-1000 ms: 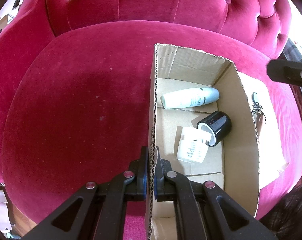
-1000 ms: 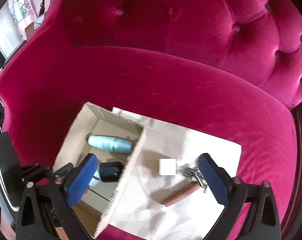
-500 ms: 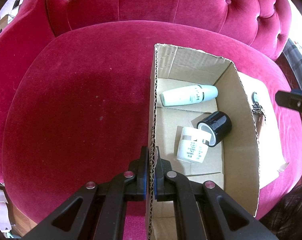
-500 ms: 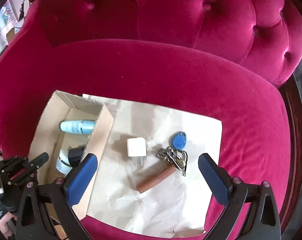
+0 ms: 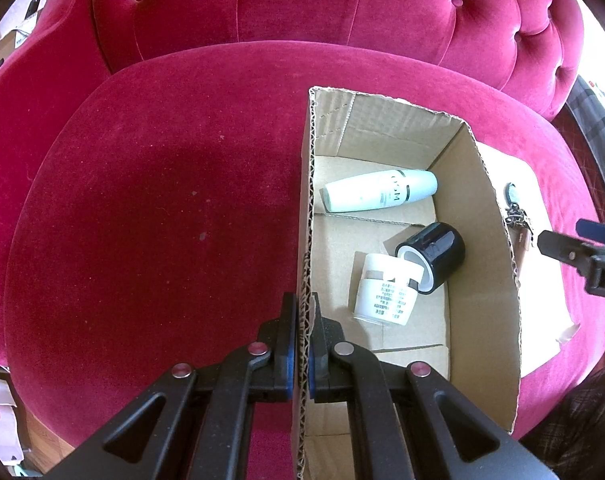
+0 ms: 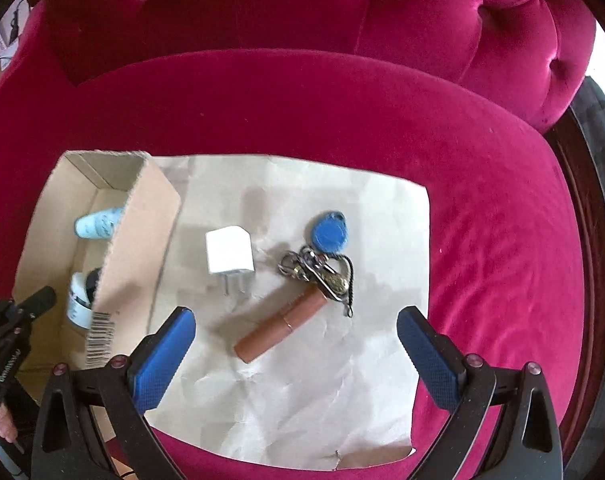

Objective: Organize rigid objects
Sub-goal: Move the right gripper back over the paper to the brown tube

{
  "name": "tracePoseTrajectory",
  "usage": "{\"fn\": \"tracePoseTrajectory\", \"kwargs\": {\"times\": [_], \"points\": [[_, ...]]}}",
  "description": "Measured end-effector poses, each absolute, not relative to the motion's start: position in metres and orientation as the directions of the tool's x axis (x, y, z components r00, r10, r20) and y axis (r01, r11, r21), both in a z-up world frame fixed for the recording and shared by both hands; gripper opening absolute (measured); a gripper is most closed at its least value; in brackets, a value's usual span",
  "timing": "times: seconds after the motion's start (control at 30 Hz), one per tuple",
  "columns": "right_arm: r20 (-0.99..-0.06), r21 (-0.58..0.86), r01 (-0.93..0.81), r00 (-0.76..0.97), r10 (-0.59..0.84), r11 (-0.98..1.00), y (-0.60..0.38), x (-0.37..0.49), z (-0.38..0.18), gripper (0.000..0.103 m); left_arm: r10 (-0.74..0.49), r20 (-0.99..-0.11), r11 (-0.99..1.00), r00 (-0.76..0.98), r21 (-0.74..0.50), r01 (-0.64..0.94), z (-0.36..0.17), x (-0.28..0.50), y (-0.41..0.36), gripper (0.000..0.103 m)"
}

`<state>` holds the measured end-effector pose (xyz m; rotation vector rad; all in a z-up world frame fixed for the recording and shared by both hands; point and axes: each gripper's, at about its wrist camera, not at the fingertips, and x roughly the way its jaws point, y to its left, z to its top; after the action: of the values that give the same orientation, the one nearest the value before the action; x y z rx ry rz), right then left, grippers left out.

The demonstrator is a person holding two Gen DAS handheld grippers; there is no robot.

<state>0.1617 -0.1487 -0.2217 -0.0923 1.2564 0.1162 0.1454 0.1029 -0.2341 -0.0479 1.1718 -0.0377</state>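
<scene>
Over paper sheet [image 6: 302,400]: right gripper [image 6: 294,344] lower now, fingers wide open; left gripper [image 5: 303,320] unmoved, clamping box wall [image 5: 305,200]

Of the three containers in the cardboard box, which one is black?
The short jar with the glossy black shell, lying on its side against the white jar. The third is a pale mint bottle lying farther back in the cardboard box.

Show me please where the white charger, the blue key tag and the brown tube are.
white charger [image 6: 230,251], right wrist view, middle of its white body.
blue key tag [image 6: 331,235], right wrist view, centre of its blue face.
brown tube [image 6: 283,326], right wrist view, middle of its length.
</scene>
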Motion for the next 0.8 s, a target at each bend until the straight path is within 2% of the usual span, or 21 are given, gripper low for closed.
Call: {"fn": "tracePoseTrajectory", "kwargs": {"times": [0.37,0.8], "points": [[-0.972,0.02,-0.076,0.232,0.037,0.997,-0.161,0.158,-0.261,0.103,-0.052,-0.92,0.998,0.389,-0.055,0.004,-0.235,0.145,0.103,0.003],[-0.97,0.037,-0.05,0.238,0.048,0.998,-0.163,0.164,-0.265,0.102,-0.053,-0.92,0.998,0.389,-0.057,0.001,-0.236,0.144,0.102,0.003]]}}
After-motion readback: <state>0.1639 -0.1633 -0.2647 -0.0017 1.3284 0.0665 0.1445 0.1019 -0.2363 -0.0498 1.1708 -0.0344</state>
